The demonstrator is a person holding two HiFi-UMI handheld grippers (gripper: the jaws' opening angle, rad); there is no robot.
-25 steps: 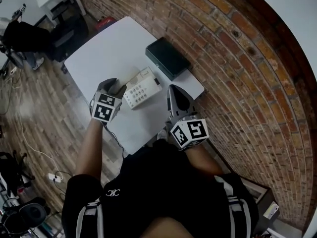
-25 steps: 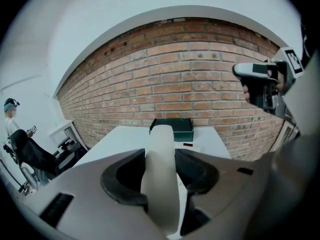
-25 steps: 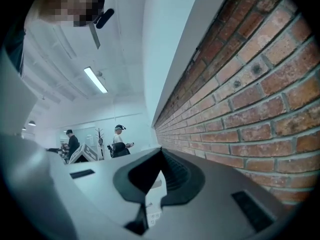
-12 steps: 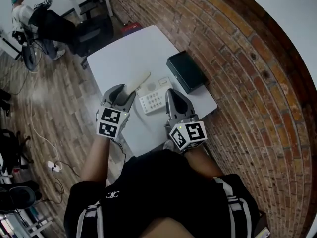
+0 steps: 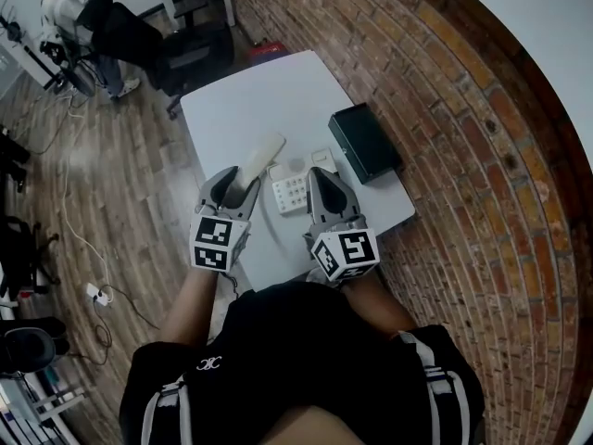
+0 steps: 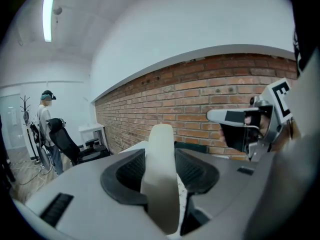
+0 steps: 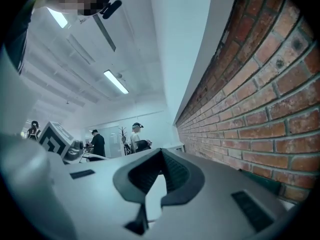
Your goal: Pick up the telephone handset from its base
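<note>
- Left gripper (image 5: 233, 182): nearest the person, over the table's near left corner. Its jaws are clenched on the telephone handset (image 5: 262, 150), the cream bar clamped between the two black pads in the left gripper view.
- Right gripper (image 5: 321, 174): beside it to the right, above the near edge. Its jaws are pressed together at the tips with nothing between them.
- Telephone handset: off its base and held in the air, its free end slanting away from the person – left of the base and apart from it.
- Base (image 5: 295, 184): flat on the table between the two grippers, keypad up, its cradle side showing with no handset on it.
- Table (image 5: 269, 91): white and square. Its near edge runs under the grippers, and its right edge lies along the brick wall (image 5: 445, 109). Beyond the base the top is bare white, so the open room is far and left.
- Box (image 5: 364, 142): dark green, lid shut, contents hidden – on the table's right side near the wall, just right of the base.
- Wooden floor (image 5: 111, 174): open along the table's left edge, with a cable trailing on it.
- Far left: a black chair (image 5: 195, 49) stands off the table's far corner, and a person (image 5: 60, 12) is well beyond it.
</note>
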